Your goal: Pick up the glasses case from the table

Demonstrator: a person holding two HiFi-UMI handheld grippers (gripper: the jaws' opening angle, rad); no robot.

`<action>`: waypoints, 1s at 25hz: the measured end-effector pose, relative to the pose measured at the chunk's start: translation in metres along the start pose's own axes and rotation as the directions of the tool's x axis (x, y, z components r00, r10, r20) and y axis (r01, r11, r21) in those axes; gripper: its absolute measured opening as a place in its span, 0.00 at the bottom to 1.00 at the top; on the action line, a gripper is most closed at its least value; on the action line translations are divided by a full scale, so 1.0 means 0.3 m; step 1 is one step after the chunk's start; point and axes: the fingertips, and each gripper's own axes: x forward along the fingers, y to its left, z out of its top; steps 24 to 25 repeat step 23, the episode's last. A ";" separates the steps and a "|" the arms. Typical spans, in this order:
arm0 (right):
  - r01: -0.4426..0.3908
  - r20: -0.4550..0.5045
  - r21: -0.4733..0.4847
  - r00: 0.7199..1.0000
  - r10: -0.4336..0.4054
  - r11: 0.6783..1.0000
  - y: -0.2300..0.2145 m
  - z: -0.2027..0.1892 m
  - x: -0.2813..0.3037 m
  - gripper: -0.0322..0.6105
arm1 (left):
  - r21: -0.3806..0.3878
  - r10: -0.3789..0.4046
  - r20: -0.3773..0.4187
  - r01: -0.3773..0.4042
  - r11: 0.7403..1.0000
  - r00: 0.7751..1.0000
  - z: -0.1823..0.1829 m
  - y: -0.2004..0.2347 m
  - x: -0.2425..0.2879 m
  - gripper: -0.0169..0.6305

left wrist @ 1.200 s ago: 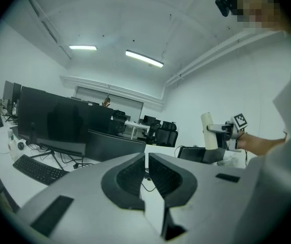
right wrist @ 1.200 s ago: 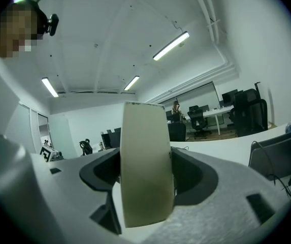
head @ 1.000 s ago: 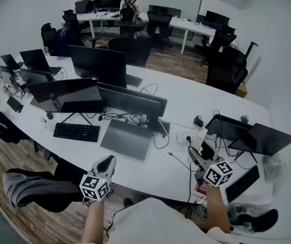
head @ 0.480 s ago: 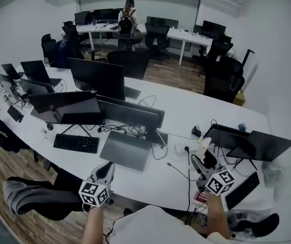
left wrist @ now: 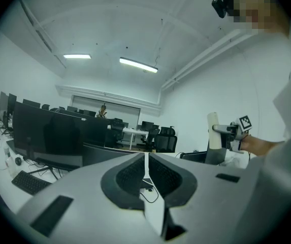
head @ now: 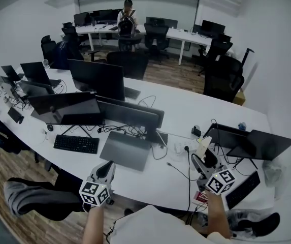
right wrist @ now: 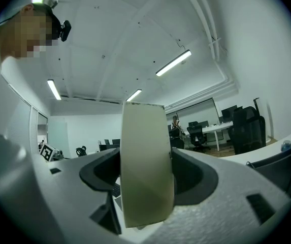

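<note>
At five o'clock, the right gripper (head: 201, 161) clamps the upright cream oblong glasses case (right wrist: 145, 161); at seven o'clock, the left gripper (left wrist: 146, 169) has its jaws together.

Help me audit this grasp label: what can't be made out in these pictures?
Right gripper view: the glasses case fills the jaw gap, hiding whatever lies ahead.
Head view: the right gripper covers the case's lower end; its seam is too small.
Head view: a small dark object beyond it is too tiny to name.
</note>
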 end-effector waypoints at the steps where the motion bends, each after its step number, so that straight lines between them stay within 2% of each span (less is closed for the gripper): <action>1: 0.000 -0.001 0.002 1.000 0.000 1.000 -0.002 0.000 -0.001 0.53 | 0.000 0.000 -0.001 0.000 1.000 1.000 0.000 -0.002 0.000 0.04; 25: -0.001 0.005 0.010 1.000 0.001 1.000 -0.009 -0.015 -0.031 0.53 | 0.000 0.008 -0.005 -0.008 1.000 1.000 -0.016 -0.038 -0.016 0.04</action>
